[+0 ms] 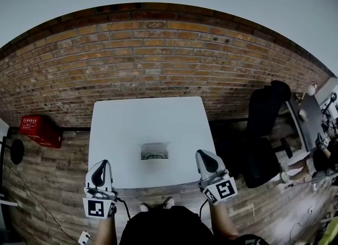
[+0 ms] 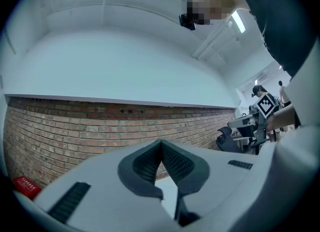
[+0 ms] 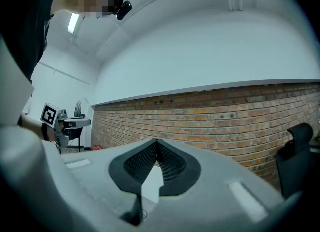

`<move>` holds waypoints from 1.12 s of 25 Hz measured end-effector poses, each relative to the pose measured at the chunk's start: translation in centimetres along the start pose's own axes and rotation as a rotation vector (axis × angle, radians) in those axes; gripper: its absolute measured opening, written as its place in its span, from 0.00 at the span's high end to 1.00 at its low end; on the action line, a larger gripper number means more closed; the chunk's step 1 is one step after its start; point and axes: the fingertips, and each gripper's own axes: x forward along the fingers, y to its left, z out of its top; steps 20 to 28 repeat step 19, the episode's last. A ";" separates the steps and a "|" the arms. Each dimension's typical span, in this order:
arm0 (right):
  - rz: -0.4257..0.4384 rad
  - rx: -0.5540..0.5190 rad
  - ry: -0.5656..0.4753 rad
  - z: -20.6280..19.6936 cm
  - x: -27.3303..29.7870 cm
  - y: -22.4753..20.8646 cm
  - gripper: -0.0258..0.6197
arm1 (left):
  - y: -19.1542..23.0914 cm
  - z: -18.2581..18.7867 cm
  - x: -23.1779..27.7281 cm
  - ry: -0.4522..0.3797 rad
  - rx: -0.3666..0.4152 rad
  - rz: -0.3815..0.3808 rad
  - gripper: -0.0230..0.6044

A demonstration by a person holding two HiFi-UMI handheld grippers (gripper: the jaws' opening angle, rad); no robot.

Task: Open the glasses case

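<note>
A pale glasses case [image 1: 155, 151] lies near the front middle of the white table [image 1: 148, 120]; a dark strip shows along its near side. My left gripper [image 1: 102, 165] hovers at the table's front left corner, jaws shut with nothing between them. My right gripper [image 1: 204, 156] hovers at the front right edge, also shut and empty. Both are apart from the case, one on each side of it. In the left gripper view the ribbed pads [image 2: 150, 163] meet at the tips, and in the right gripper view the pads [image 3: 169, 162] do the same. Neither gripper view shows the case.
A brick wall [image 1: 158, 54] stands behind the table. A red box [image 1: 39, 130] sits on the floor to the left. A black office chair [image 1: 266, 117] and a dark desk [image 1: 309, 114] stand to the right, with a person seated at the far right edge.
</note>
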 end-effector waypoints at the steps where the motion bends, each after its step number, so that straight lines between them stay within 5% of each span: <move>1: 0.000 -0.001 0.001 0.0 0.0 0.1 0.95 | 0.0 0.0 0.0 0.000 -0.004 -0.001 0.96; 28: 0.019 -0.023 0.006 0.1 0.6 0.9 0.95 | 0.0 -0.2 -0.2 -0.012 -0.020 -0.012 0.96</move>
